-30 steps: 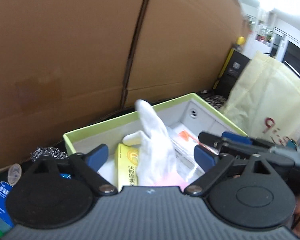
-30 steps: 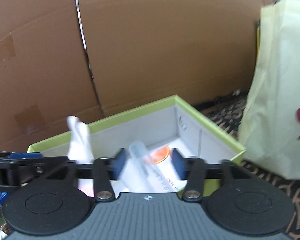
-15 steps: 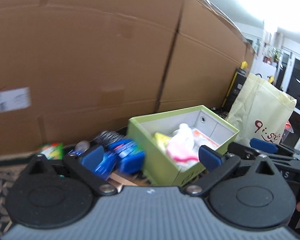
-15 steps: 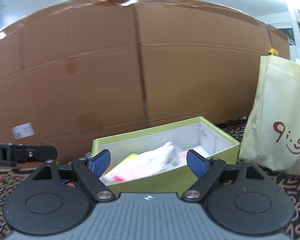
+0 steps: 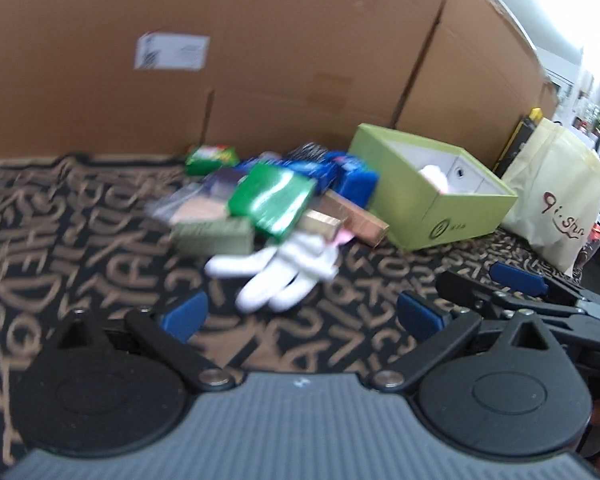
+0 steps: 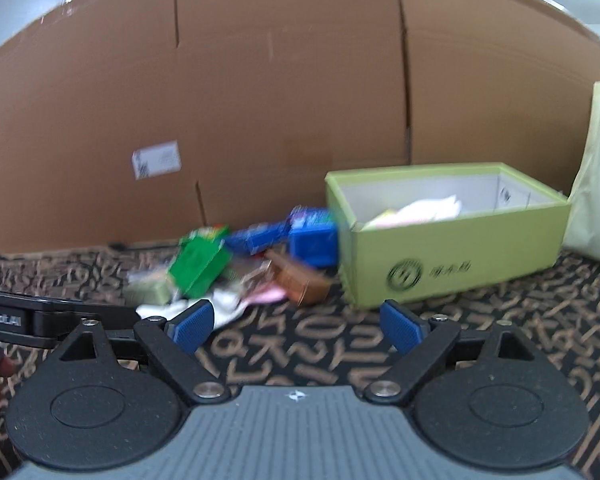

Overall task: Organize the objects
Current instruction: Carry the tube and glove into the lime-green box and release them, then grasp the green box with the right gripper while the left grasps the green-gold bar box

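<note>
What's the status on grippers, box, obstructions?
Left gripper open, empty; right gripper opening, empty. Green box partly filled. White glove and loose pile on mat, nothing blocking.

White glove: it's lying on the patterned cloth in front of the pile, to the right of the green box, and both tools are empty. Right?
Not quite. The white glove lies to the left of the green box, not the right, as the left wrist view shows. The rest holds: it is on the patterned cloth in front of the pile, and both tools are empty.
</note>
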Action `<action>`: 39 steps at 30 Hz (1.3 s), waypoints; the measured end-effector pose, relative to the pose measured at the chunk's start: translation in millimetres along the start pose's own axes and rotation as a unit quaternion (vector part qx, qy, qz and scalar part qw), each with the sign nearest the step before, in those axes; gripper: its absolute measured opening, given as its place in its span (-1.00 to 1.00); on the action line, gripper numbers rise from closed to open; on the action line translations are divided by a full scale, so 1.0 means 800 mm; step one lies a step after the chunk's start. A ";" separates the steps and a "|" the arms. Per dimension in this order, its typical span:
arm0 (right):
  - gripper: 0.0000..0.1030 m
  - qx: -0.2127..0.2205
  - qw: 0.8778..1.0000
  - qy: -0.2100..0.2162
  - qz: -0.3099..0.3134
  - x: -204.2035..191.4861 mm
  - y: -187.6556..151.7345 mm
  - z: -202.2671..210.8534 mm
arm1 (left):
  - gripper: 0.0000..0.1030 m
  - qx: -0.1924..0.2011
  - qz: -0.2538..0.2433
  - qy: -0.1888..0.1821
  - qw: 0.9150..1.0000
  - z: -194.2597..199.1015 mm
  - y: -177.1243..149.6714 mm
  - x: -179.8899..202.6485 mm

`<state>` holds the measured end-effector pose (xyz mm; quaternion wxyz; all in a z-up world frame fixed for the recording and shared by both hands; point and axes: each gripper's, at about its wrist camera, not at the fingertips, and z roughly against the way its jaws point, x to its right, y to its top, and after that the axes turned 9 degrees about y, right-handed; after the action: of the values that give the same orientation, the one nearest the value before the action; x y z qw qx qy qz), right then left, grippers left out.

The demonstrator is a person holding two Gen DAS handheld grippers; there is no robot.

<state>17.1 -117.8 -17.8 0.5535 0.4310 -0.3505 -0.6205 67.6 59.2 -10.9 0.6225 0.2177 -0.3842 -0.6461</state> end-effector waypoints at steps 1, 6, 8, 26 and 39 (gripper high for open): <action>0.81 -0.007 1.000 -0.002 0.002 -0.005 -0.004 -0.005 | 1.00 0.000 0.005 0.008 1.000 0.001 -0.004 -0.008; 0.80 -0.024 0.999 0.010 0.034 -0.033 -0.016 -0.022 | 1.00 0.004 0.010 0.047 0.999 0.004 -0.007 -0.036; 0.79 -0.020 0.998 0.017 0.059 -0.044 -0.013 -0.029 | 1.00 0.003 0.010 0.052 0.999 0.003 -0.002 -0.048; 0.72 -0.044 0.952 0.043 0.299 -0.096 0.023 -0.183 | 1.00 0.017 0.036 0.059 0.997 0.000 0.020 -0.082; 0.33 -0.036 0.991 0.035 0.124 -0.058 0.006 -0.105 | 1.00 -0.011 -0.014 0.085 0.996 -0.101 0.057 -0.037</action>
<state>97.4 -68.8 -38.5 0.6534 0.3852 -0.3594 -0.5436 161.6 73.1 -30.7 0.6467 0.2701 -0.3192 -0.6379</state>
